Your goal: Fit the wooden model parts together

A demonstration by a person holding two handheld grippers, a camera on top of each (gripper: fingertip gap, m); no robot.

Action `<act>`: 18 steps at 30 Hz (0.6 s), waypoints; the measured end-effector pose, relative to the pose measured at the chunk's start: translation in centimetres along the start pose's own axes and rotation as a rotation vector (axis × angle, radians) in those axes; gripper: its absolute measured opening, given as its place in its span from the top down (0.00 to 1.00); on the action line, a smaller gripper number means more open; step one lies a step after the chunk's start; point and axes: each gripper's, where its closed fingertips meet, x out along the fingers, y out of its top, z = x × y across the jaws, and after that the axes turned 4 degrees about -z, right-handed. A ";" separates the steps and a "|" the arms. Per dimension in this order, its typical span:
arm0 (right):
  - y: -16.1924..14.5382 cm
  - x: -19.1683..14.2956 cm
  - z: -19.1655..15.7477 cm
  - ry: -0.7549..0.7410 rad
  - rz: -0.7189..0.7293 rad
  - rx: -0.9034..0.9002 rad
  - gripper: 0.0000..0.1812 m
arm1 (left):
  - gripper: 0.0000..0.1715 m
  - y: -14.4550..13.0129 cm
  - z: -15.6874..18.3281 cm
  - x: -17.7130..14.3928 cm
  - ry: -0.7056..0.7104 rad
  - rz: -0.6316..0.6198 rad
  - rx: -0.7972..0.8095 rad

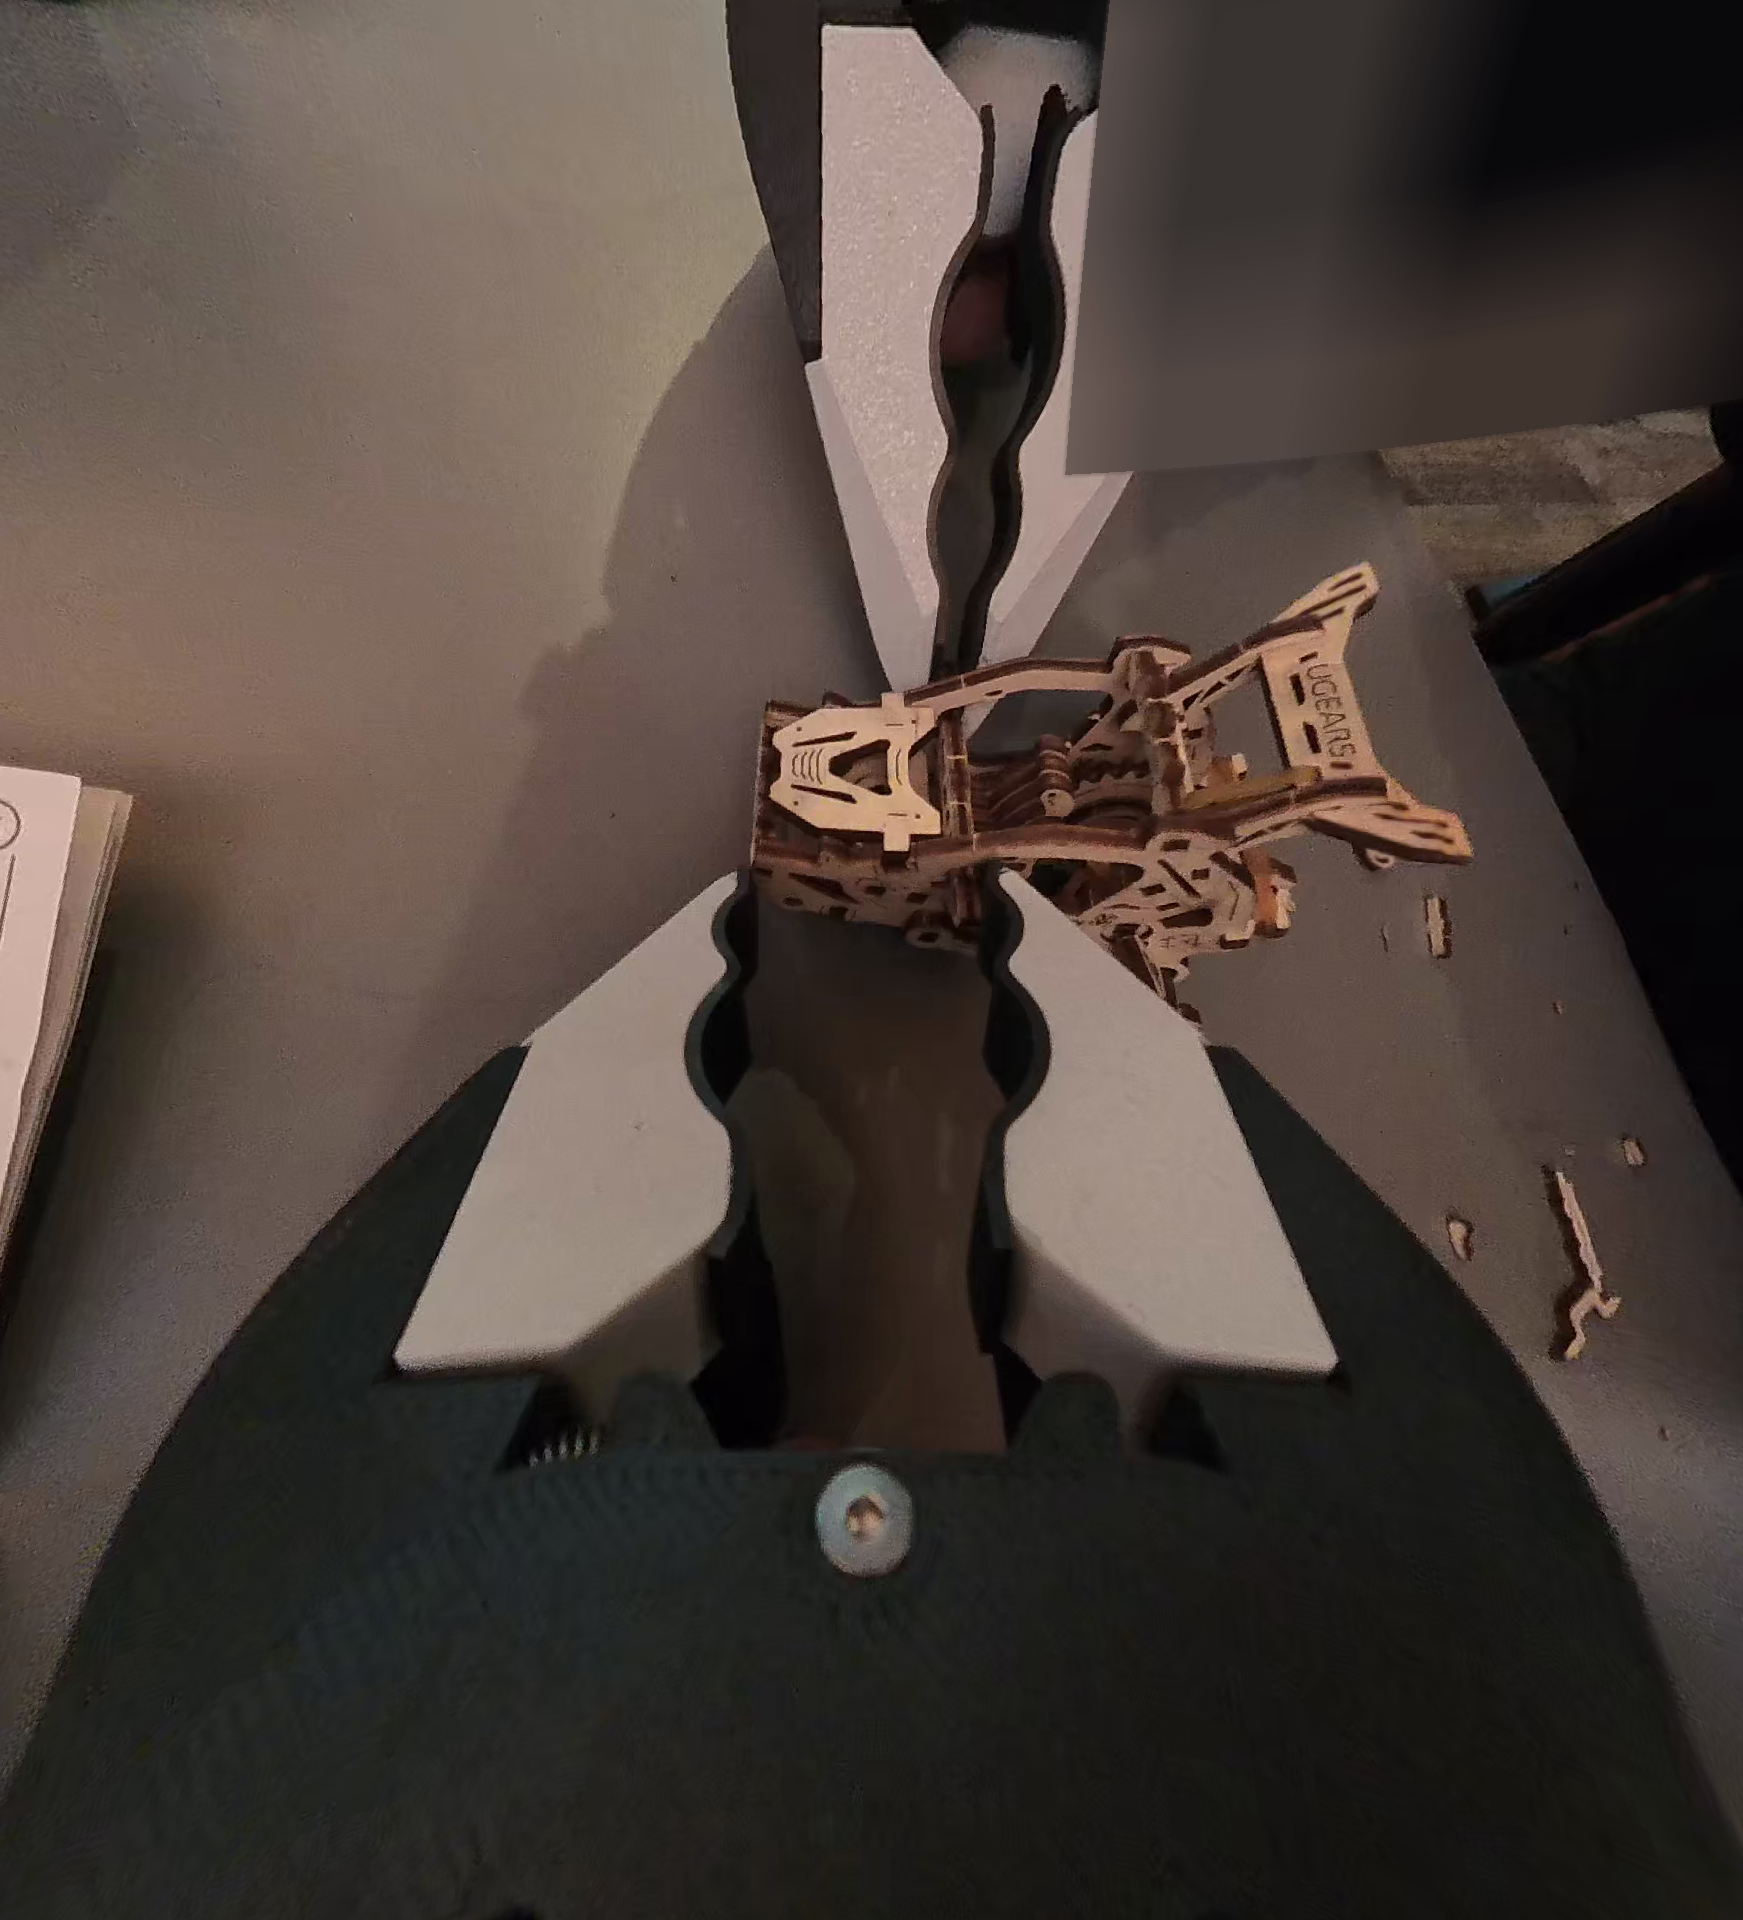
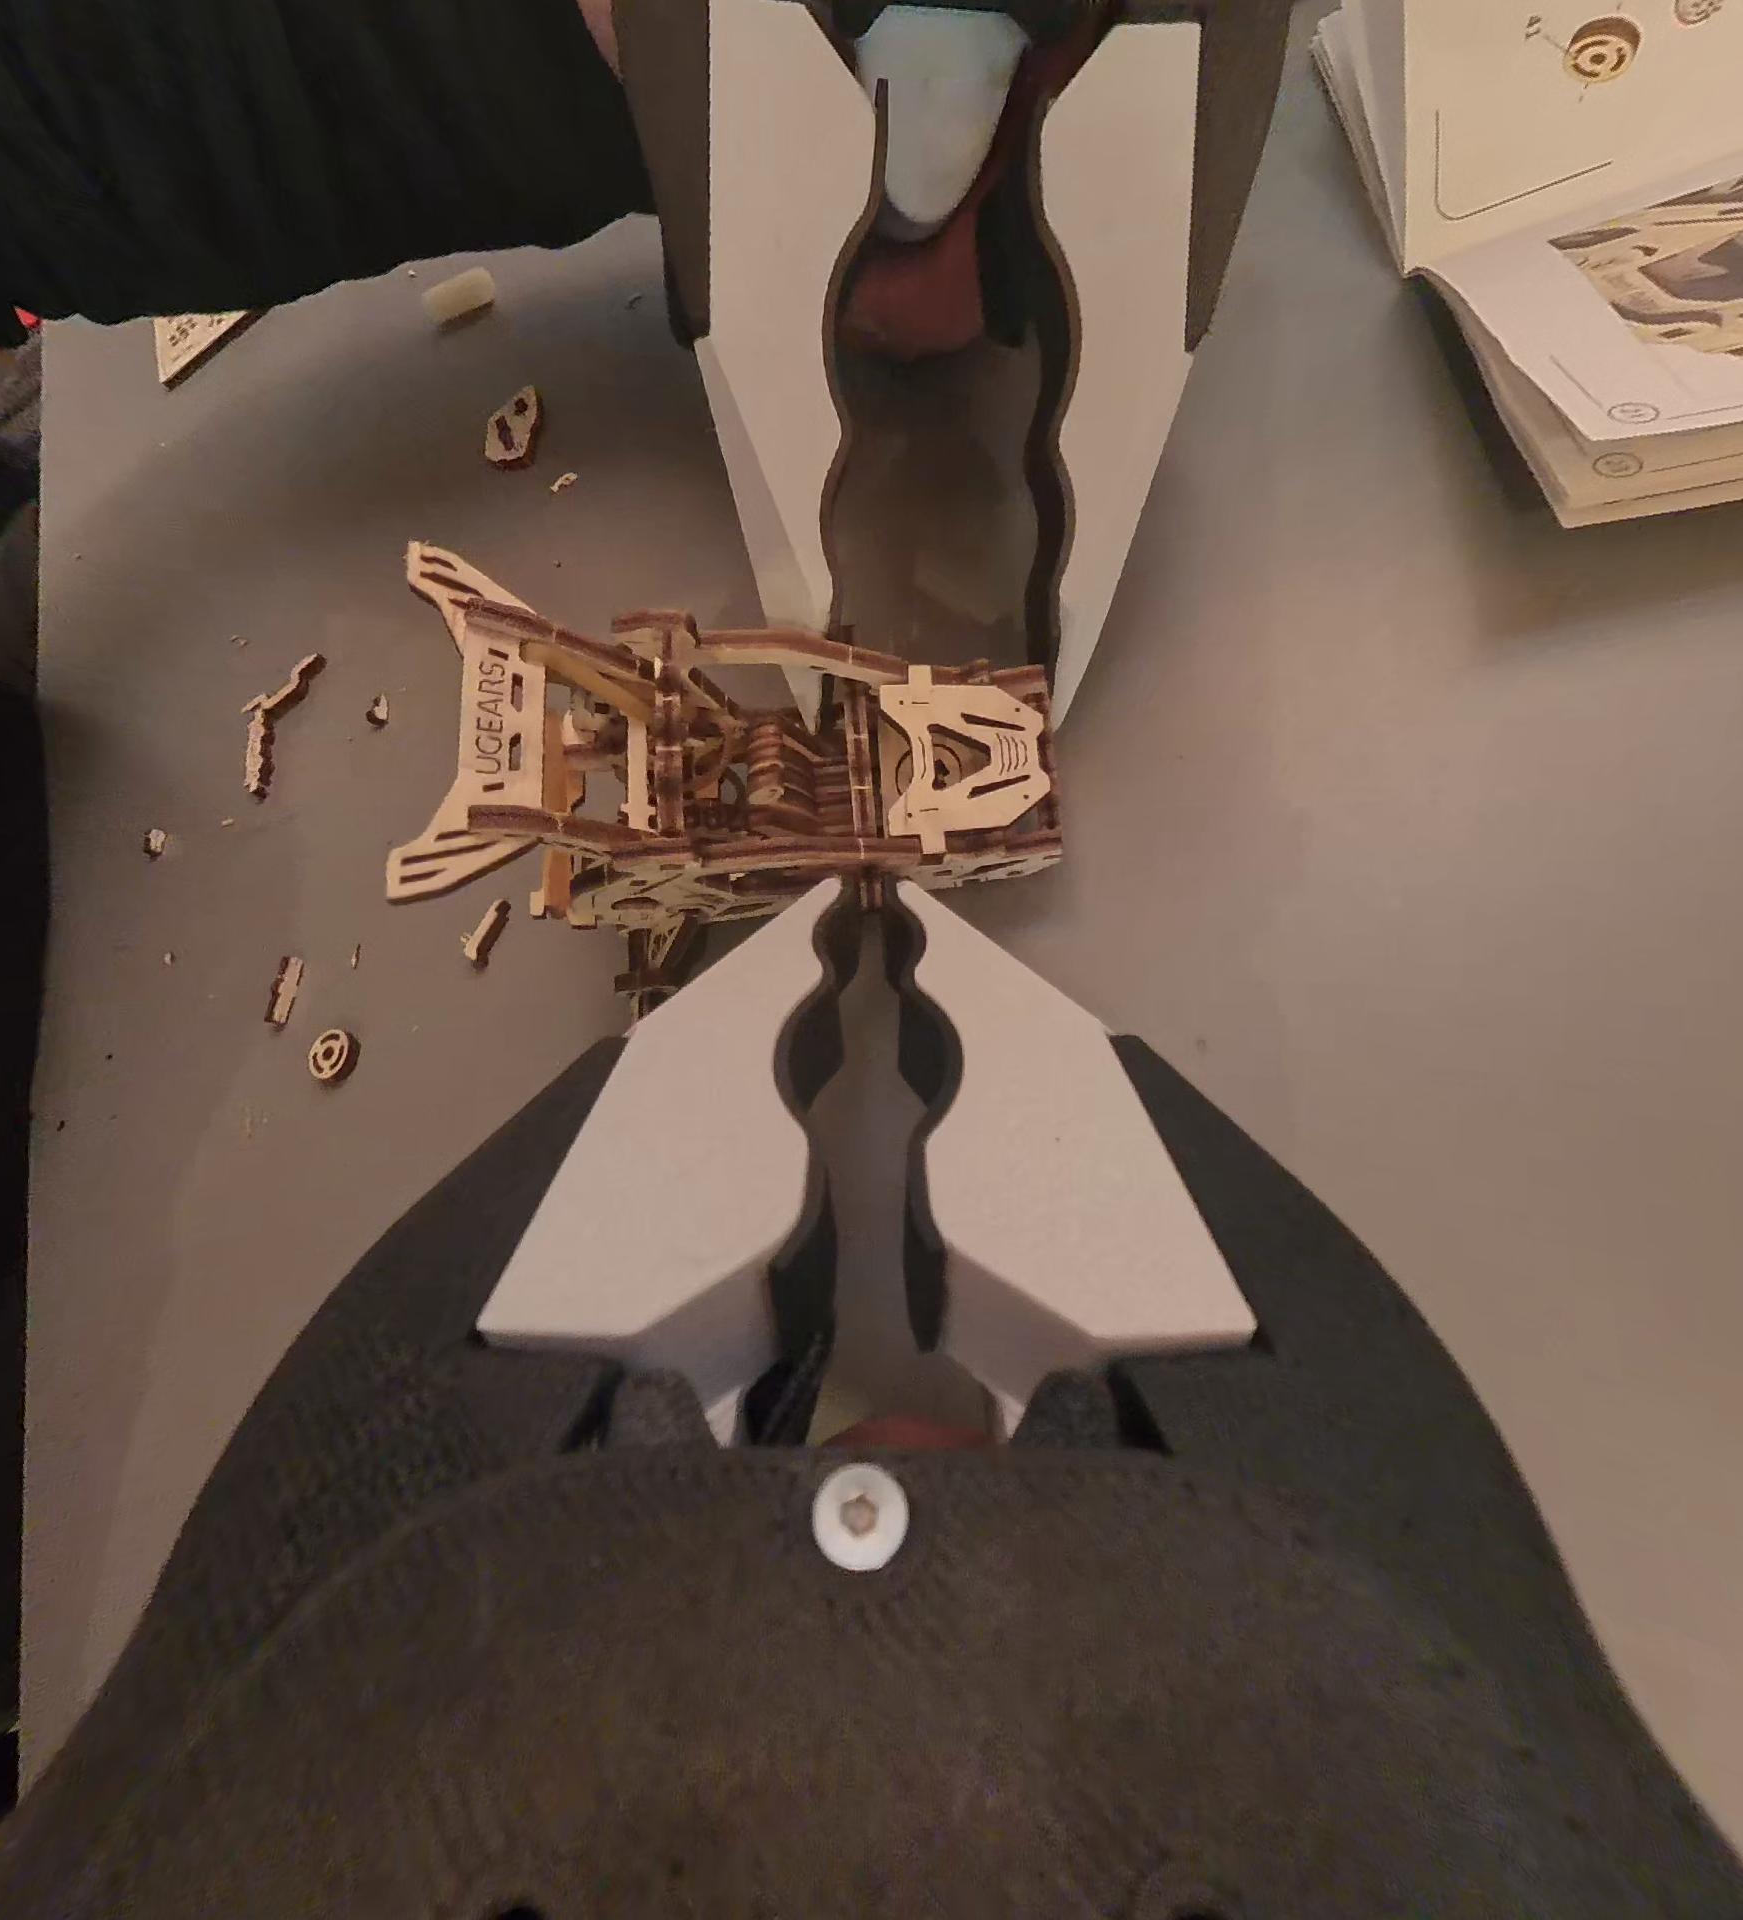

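Pressure is the thing I am minding here. My left fingers (image 1: 618,1091) are clasping the boxy front end of the wooden model (image 1: 1054,800) from both sides, spread to its width. My right fingers (image 2: 1012,1091), coming from the opposite side, are nearly together and pinching a thin rib on the model's long edge. The model is hanging between the two grips, just above the grey surface (image 1: 327,520).

I judge the seating needs a slow, straight squeeze along the plywood's plane. Any twist could snap these laser-cut slats. The wood is pale with dark burnt edges, full of slots, tabs and small gears, with a flared forked tail. My finger pads are wavy and dark, backed by smooth white wedges.

Wooden offcuts (image 2: 269,727) are lying scattered on the surface beside the model, and an open instruction booklet (image 2: 1625,312) is resting well apart.
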 end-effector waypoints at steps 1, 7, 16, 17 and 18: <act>0.0 -0.1 0.0 0.001 0.002 0.000 1.00 | 0.77 0.0 0.0 0.0 0.003 0.006 -0.007; -0.1 -0.2 -0.1 0.030 0.005 0.044 1.00 | 0.77 0.1 0.1 0.1 0.031 0.024 -0.035; -0.3 -0.8 0.5 0.005 0.015 0.038 0.82 | 0.79 0.1 0.7 -0.1 0.043 0.082 -0.130; -0.2 -0.9 0.6 0.001 0.020 0.045 0.81 | 0.79 0.2 0.8 -0.2 0.045 0.093 -0.131; -0.2 -1.0 0.7 0.004 0.026 0.053 0.80 | 0.79 0.3 0.9 -0.3 0.047 0.110 -0.132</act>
